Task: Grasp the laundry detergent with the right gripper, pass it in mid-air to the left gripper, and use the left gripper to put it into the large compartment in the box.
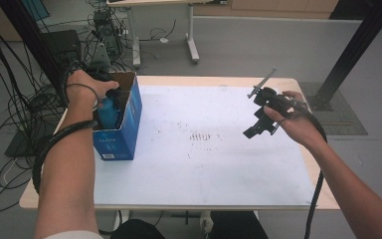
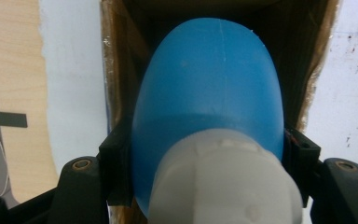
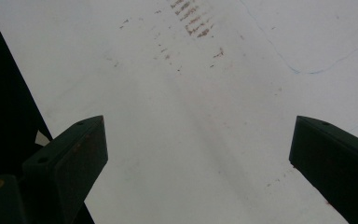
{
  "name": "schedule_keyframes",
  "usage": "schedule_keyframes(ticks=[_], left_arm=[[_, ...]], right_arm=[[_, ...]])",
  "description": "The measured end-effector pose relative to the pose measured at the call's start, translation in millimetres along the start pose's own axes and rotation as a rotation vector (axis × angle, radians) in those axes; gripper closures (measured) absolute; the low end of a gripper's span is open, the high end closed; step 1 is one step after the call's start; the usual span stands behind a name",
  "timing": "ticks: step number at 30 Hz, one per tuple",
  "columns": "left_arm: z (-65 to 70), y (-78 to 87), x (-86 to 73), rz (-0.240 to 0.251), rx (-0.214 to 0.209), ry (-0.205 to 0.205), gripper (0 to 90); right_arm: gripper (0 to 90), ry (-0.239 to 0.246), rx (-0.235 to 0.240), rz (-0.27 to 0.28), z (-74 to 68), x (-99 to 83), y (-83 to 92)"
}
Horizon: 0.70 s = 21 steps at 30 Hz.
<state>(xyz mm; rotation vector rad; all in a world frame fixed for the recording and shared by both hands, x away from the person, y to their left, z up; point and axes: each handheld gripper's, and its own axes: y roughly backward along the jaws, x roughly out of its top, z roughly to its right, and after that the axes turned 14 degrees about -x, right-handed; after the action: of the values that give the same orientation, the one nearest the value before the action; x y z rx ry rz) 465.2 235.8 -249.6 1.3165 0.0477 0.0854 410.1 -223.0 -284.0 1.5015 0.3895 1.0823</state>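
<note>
Item 1, nearest: left claw [image 2: 209, 158]. Both black jaws are pressed against the shoulder of a blue bottle [image 2: 209, 98], just below its white cap [image 2: 223, 182]; the claw is closed on the bottle. In the left gripper view the cap is closest to the camera and the body runs straight away from it, so the bottle's long axis lies in line with the claw and points down into the carton.

Item 2: blue bottle [image 1: 108, 112], seen from the high view. Its body sits partly inside the open top of a blue cardboard box [image 1: 124, 132]; the bottom end is hidden in the dark interior, so whether it rests on the box floor cannot be told.

Item 3: blue cardboard box. It stands at the left edge of the desk [image 1: 204, 164], brown flaps open. The inner walls [image 2: 116, 84] flank the bottle closely on either side, which is the relation the next move depends on: by judgement, the bottle must travel along its own axis, straight down, to clear those walls.

Item 4, farther off: right claw [image 1: 258, 124]. It is held above the right part of the desk, well apart from the box. Its jaws are spread wide with nothing between them, the white desk surface [image 3: 191, 116] showing beneath.

Item 5: left hand [image 1: 87, 87] is the nearer hand to the box, directly over it.
</note>
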Motion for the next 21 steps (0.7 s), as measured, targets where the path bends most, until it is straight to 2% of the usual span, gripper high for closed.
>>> schedule_keyframes(ticks=[16, 21], left_arm=[[-4.9, -26.2, -2.4, -0.018, 0.012, -0.022, 37.1], [-5.6, -26.3, -5.9, -0.011, 0.01, -0.026, 37.0]], right_arm=[[4.2, -0.011, 0.003, -0.011, 2.4, -2.6, -6.2], [4.3, -0.015, 0.001, -0.01, 2.4, -3.9, -6.6]])
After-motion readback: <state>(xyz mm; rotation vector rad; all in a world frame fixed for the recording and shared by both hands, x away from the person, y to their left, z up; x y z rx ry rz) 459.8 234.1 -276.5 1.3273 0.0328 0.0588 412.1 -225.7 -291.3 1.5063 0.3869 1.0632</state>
